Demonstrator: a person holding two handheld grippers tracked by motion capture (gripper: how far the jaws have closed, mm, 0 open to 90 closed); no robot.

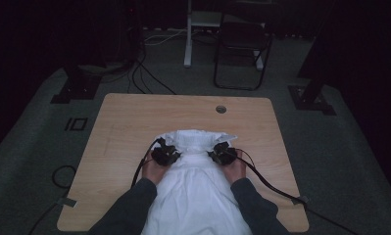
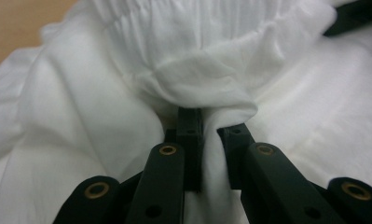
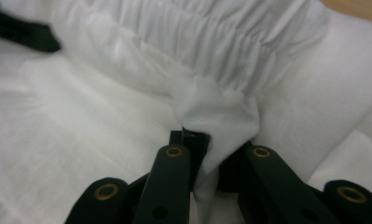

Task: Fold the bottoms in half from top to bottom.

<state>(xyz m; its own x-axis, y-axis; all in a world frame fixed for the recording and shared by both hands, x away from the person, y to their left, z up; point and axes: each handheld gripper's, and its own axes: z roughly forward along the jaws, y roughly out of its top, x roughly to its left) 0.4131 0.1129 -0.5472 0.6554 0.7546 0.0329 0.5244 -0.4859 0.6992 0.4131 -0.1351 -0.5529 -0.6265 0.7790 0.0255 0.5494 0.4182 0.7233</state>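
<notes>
On the table (image 1: 124,117), two grippers pinch one white garment (image 1: 198,196).

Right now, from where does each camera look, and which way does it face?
High view: it sits above the person's side and looks forward and down on the table; both forearms, the left tool and the right tool show.
Left gripper view: it rides on the left tool and looks along its black jaws, pinched on a fold of the white garment.
Right gripper view: it rides on the right tool and looks along its jaws, which pinch the garment too.
Both gripper views share the garment's gathered elastic band.
</notes>
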